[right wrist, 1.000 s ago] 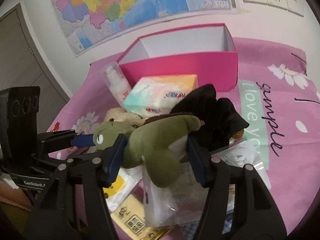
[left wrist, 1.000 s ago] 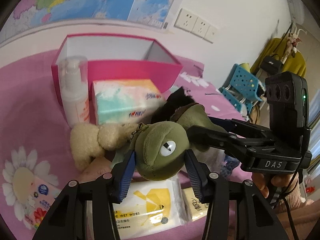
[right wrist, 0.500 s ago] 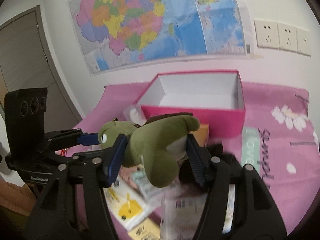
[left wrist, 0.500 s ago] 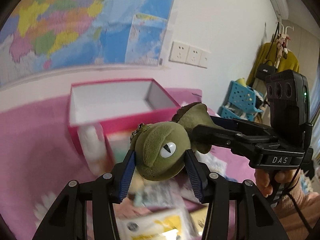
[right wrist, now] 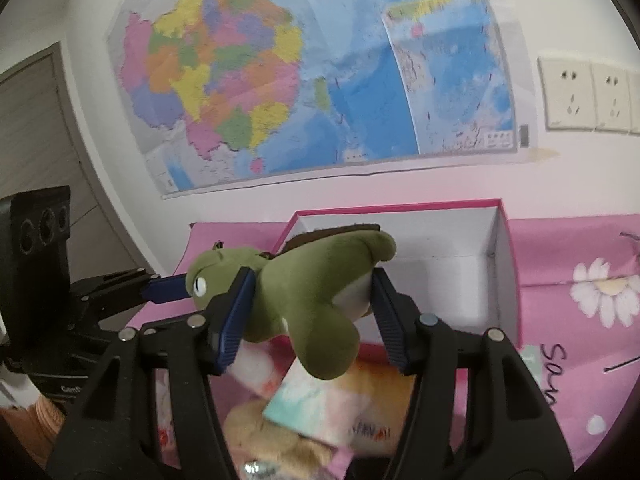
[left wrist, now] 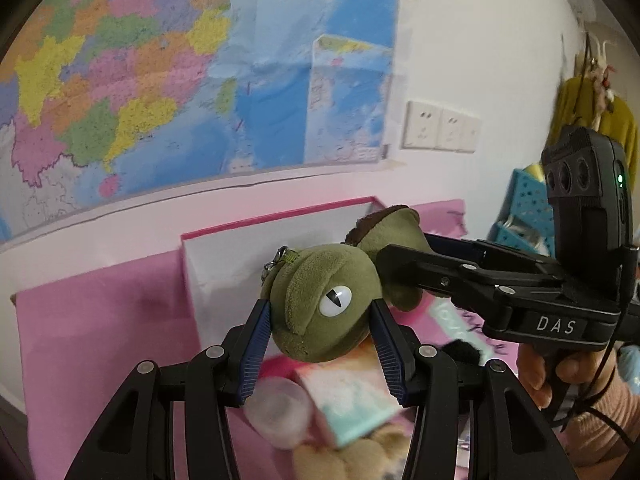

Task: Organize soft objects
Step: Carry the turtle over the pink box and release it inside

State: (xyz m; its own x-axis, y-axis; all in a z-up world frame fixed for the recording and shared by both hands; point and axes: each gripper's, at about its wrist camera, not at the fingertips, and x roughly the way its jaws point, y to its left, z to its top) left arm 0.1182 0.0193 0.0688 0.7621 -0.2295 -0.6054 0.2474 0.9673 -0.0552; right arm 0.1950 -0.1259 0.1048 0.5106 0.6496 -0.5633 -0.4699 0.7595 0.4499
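A green plush turtle (left wrist: 324,304) hangs in the air between both grippers. My left gripper (left wrist: 320,344) is shut on its head. My right gripper (right wrist: 312,312) is shut on its body (right wrist: 316,292); it also shows from the side in the left wrist view (left wrist: 404,264). The open pink box (right wrist: 440,248) with a white inside stands behind and below the turtle, against the wall. It also shows in the left wrist view (left wrist: 240,264).
Below the turtle lie a tissue pack (right wrist: 332,404), a beige plush toy (right wrist: 264,440) and a blurred white bottle (left wrist: 280,412) on the pink flowered cloth (right wrist: 580,272). A map (right wrist: 300,80) and wall sockets (right wrist: 580,96) are on the wall.
Both grippers have lifted the turtle up from the pile and carried it toward the pink box. The items on the cloth have dropped lower in both views.
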